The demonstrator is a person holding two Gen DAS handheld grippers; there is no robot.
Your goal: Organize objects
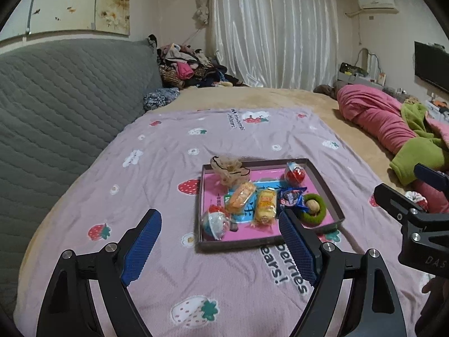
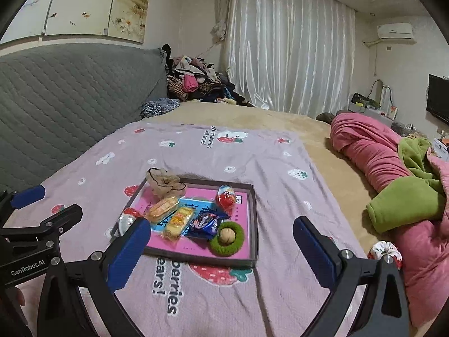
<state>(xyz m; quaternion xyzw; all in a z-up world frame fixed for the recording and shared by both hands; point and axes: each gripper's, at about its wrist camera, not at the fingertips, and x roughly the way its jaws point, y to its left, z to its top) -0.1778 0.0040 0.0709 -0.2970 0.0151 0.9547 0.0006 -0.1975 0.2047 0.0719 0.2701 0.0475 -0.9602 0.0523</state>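
Observation:
A shallow dark tray [image 1: 325,185] [image 2: 254,219] with a pink floor lies on the purple strawberry blanket [image 1: 157,151] [image 2: 252,157]. In it are two yellow snack packs [image 1: 265,206] [image 2: 179,221], a blue cookie pack [image 1: 291,196] [image 2: 204,223], two toy eggs [image 1: 294,172] [image 2: 226,198], a green scrunchie [image 1: 320,212] [image 2: 233,243] around a walnut [image 1: 313,205] [image 2: 226,236], and a beige scrunchie [image 1: 228,168] [image 2: 164,181] on the far rim. My left gripper [image 1: 221,238] is open and empty just before the tray. My right gripper [image 2: 221,241] is open and empty, nearer the tray's front right.
A white-and-red scrunchie [image 2: 384,250] [image 1: 418,198] lies on the blanket at the right, beside a pink and green bedding heap [image 2: 393,174]. A grey padded headboard [image 1: 56,106] bounds the left. A clothes pile [image 2: 196,81] sits at the far corner.

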